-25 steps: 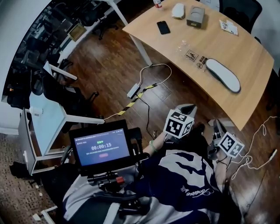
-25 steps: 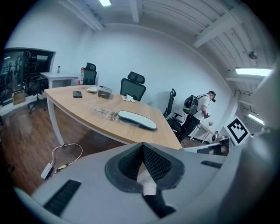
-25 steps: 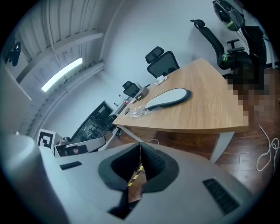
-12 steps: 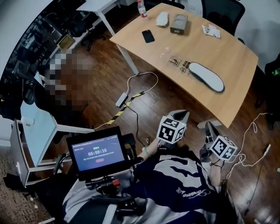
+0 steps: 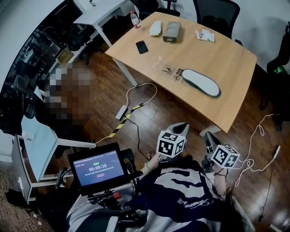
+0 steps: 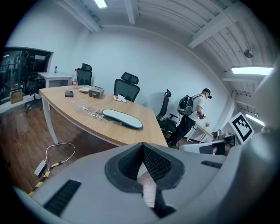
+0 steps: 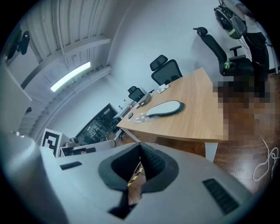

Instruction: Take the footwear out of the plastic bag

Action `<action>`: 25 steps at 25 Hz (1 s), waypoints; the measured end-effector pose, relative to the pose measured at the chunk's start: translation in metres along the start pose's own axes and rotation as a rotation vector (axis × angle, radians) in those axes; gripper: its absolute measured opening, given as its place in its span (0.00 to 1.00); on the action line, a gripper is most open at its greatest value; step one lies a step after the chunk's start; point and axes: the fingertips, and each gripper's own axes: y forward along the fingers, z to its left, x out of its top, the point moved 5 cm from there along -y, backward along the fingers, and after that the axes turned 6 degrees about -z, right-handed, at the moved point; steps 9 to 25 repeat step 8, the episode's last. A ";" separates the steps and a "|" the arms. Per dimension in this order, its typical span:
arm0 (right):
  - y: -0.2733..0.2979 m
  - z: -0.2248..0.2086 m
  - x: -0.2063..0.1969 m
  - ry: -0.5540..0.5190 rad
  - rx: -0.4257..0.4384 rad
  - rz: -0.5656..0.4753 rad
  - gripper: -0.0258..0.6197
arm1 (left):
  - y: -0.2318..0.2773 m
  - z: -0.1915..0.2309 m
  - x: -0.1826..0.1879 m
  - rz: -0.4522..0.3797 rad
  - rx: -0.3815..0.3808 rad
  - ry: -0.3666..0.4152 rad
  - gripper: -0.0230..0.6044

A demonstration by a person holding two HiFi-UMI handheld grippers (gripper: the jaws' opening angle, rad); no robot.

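The footwear (image 5: pixel 200 83), a flat white sole-shaped piece with a dark rim, lies in a clear plastic bag (image 5: pixel 170 70) on the wooden table (image 5: pixel 231 59). It also shows in the left gripper view as footwear (image 6: pixel 122 118) and in the right gripper view as footwear (image 7: pixel 165 108). My left gripper (image 5: pixel 181 127) and right gripper (image 5: pixel 208 136) are held low, close to the person's body and well short of the table. Both are shut with nothing between the jaws, as the left gripper (image 6: pixel 143 147) and the right gripper (image 7: pixel 140 147) show in their own views.
On the table's far side lie a black phone (image 5: pixel 142 46), a white object (image 5: pixel 155 28), a grey box (image 5: pixel 171 31), a paper (image 5: pixel 205 35) and a bottle (image 5: pixel 134 19). A power strip (image 5: pixel 122 111) and cables lie on the floor. Office chairs (image 5: pixel 216 12) stand behind. A timer screen (image 5: pixel 96 167) sits at the chest.
The head view has swung, so the table and footwear sit lower and further left in the picture. Both grippers stay shut near the body and have drifted slightly left.
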 end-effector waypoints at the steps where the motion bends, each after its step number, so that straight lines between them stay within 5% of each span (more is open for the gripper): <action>1: -0.001 -0.001 0.000 -0.002 0.003 0.003 0.04 | 0.001 -0.002 -0.001 0.001 0.002 0.000 0.04; 25: -0.013 -0.010 -0.007 0.006 0.012 0.028 0.04 | 0.002 -0.018 -0.015 0.023 0.009 -0.003 0.04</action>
